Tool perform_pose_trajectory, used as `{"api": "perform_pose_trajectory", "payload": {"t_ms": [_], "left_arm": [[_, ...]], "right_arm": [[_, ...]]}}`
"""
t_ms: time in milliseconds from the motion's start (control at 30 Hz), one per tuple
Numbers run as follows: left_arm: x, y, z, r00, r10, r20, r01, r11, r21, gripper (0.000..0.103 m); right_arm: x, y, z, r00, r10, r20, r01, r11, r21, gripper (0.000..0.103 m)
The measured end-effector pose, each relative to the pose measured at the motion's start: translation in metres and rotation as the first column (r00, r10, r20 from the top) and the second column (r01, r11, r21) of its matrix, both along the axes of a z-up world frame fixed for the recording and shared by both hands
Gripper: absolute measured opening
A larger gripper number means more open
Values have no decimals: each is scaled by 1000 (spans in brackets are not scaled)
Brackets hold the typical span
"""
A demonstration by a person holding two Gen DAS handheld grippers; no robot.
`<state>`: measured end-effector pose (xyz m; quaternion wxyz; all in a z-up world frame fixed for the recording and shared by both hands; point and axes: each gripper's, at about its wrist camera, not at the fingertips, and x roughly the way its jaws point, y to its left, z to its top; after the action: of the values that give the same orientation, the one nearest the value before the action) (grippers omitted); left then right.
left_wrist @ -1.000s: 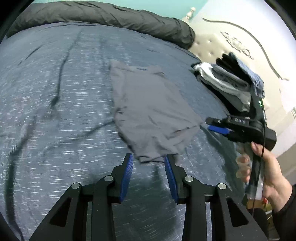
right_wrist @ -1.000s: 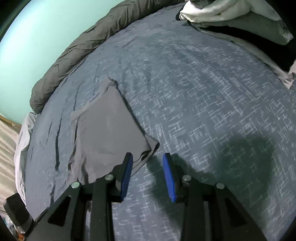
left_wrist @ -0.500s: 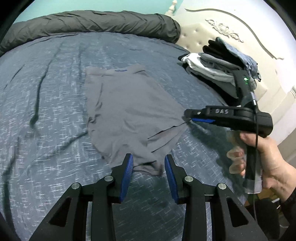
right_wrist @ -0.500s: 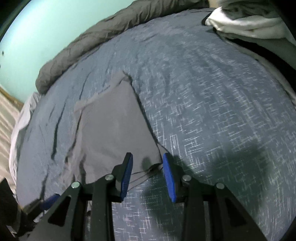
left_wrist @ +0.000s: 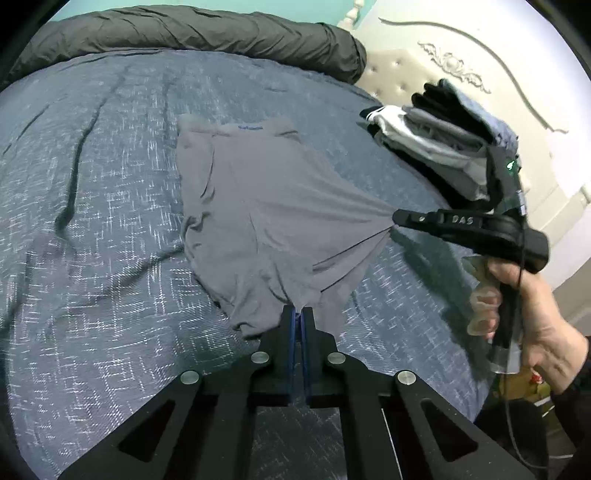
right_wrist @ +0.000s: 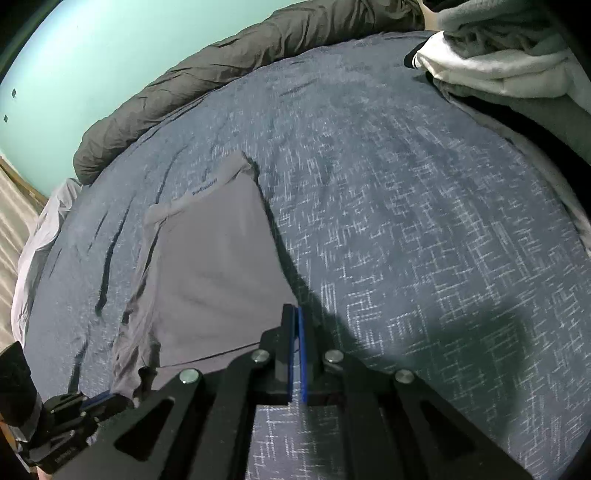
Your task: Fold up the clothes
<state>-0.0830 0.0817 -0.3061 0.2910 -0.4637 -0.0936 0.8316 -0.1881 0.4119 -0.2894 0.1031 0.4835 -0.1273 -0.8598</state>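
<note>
A grey garment [left_wrist: 258, 206] [right_wrist: 214, 266] with a waistband at its far end lies flat on the blue bedspread [left_wrist: 92, 240]. My left gripper [left_wrist: 298, 310] is shut on the garment's near edge, and the cloth bunches up into the blue pads. My right gripper [right_wrist: 295, 310] is shut on the garment's right-hand corner. In the left wrist view the right gripper [left_wrist: 395, 218] pinches that corner, with creases fanning out from it. The left gripper [right_wrist: 99, 400] also shows at the bottom left of the right wrist view, at the garment's other near corner.
A stack of folded clothes [left_wrist: 443, 147] [right_wrist: 498, 62] sits at the bed's right side by the cream headboard [left_wrist: 461, 74]. A rolled dark grey duvet [left_wrist: 184, 33] [right_wrist: 221, 70] runs along the far edge. A person's hand [left_wrist: 535, 314] holds the right gripper's handle.
Both grippers have gone from open to shut, each on a near corner of the grey garment. The cloth between them is now drawn tighter.
</note>
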Motion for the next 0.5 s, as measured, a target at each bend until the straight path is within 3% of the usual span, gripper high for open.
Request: {"api": "perform_pose_trajectory", "payload": {"t_ms": [167,500], "left_arm": [[2,-7,8,1000,-11,4,10,999,51,2],[-5,-7,-20,993,3,117,-9,999,51,3]], "right_arm": [[-7,3,-2,1000,-28,8,28,1000,-1,2],[-18,10,-16,996,-73,57,73,997,13,1]]}}
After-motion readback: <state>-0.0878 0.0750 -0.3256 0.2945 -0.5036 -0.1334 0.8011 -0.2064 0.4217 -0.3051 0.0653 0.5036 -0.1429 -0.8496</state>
